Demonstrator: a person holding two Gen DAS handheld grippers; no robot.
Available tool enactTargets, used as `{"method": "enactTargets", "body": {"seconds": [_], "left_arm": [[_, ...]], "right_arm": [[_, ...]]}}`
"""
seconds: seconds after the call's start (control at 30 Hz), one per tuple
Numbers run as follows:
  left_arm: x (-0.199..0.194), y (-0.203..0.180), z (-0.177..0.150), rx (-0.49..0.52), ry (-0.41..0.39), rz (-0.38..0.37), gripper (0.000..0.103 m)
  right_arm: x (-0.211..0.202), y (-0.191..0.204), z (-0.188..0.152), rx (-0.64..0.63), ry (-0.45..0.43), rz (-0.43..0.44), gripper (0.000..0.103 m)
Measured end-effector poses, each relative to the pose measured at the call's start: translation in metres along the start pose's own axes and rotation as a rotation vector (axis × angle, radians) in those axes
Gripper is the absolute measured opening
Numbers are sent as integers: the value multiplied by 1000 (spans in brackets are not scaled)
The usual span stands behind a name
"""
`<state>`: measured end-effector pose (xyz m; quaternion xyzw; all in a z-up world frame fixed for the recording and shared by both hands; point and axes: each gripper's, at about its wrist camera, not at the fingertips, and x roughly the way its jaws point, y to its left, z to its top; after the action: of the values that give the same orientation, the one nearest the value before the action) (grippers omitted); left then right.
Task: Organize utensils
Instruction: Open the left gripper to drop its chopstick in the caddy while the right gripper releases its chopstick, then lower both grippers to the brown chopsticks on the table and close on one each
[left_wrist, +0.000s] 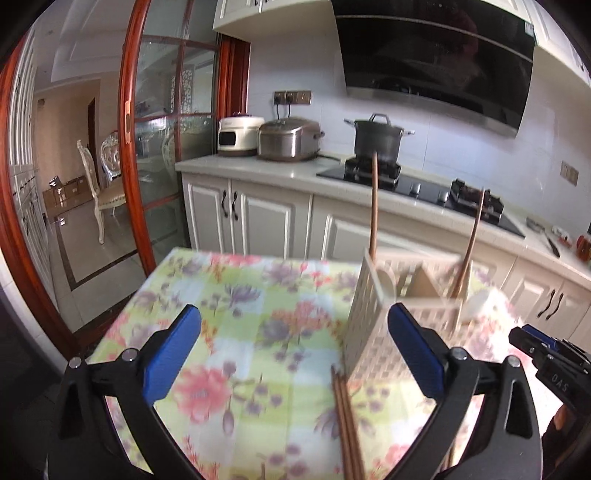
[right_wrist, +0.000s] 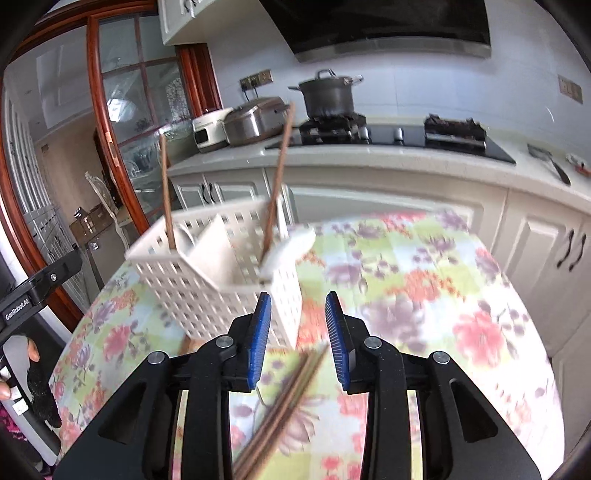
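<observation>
Two chopsticks (left_wrist: 373, 206) stand in the caddy (left_wrist: 373, 314) on the table (left_wrist: 229, 332); a loose bundle (left_wrist: 345, 417) lies beside it, count unclear. Left tool (left_wrist: 293, 354) gapes wide, empty.

Right tool (right_wrist: 298, 339) is partly open, empty, above the bundle. Sticks look light, stiff, slippery: pinch mid-length.

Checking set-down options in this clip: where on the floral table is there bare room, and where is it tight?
Free: the floral cloth left of the white caddy, out to the table's left edge; also the stretch right of the caddy in the right wrist view. Crowded: the near middle, where loose chopsticks lie in front of the caddy, between both open grippers.
</observation>
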<state>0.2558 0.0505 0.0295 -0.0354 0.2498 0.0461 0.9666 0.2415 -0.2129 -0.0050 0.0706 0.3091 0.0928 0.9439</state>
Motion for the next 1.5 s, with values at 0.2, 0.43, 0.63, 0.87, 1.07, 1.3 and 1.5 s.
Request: {"method": "enactTargets", "body": {"seconds": [0.2,0.43,0.63,0.87,1.07,1.3,1.5], "left_arm": [[3,-2,-45,18,55,42,98],[14,0,-78,4,120,41,98],[22,2,-93,5,153,33,98],[25,4,-101,3,169,20,98],[27,6,-104,-9,181,10,98],[27,9,-104,-14,191,14,98],[35,6,-104,-22,237,-3,98]], "right_arm": [[18,-13,-39,51,89,-34,31],[38,-13,-72,66,182,-58,31],[42,-2,-76,48,202,-51,31],[53,10,-78,23,240,-79,30],[61,15,-77,-17,255,-143,21],[67,26,-76,-94,256,-184,19],[58,14,-78,-74,265,-142,7]]}}
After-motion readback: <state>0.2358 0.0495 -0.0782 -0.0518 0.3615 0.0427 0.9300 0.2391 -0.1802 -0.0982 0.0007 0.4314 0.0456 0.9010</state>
